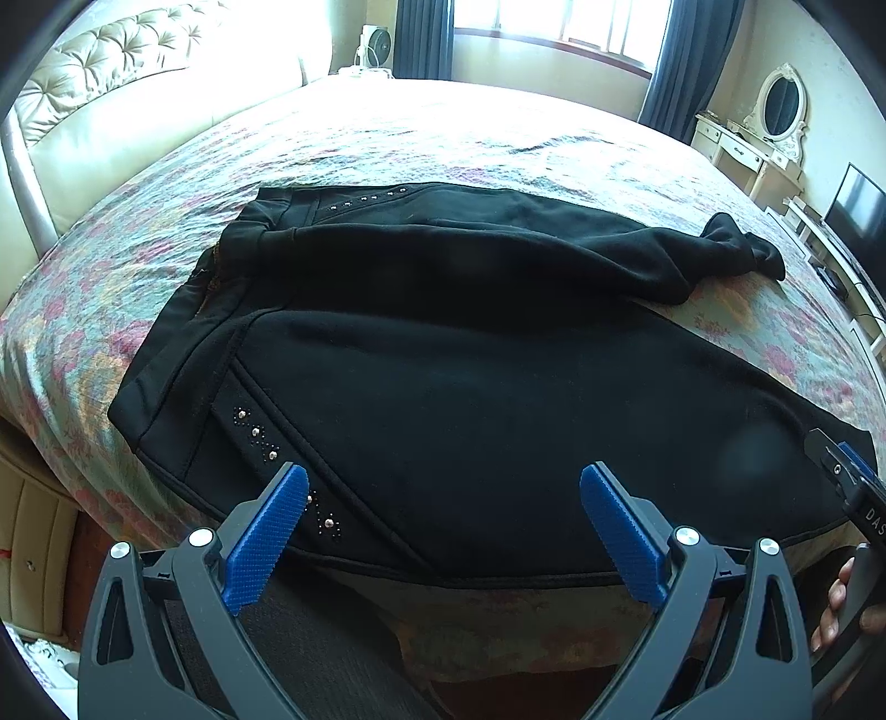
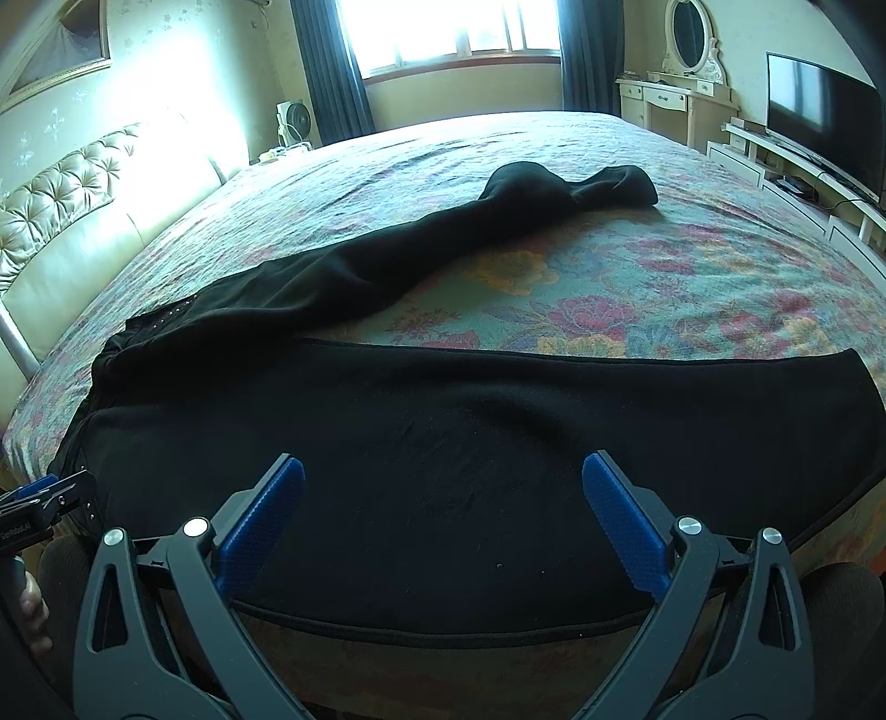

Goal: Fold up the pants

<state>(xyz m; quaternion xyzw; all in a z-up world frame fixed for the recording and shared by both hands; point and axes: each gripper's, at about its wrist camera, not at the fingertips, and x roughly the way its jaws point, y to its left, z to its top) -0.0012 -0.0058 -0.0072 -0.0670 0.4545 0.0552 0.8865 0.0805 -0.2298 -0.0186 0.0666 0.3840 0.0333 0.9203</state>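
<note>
While both sets of blue-padded jaws stand spread wide and grasp nothing, the left gripper [image 1: 443,531] and right gripper [image 2: 443,526] hover over the near edge of one pair of black pants [image 1: 443,376] lying on the floral bed [image 2: 637,288]. One leg lies flat along the bed's near edge; the other angles away, its cuff bunched. Beyond the bed stand a window [image 2: 454,27], vanity mirror [image 2: 689,33] and television [image 2: 819,116]
</note>
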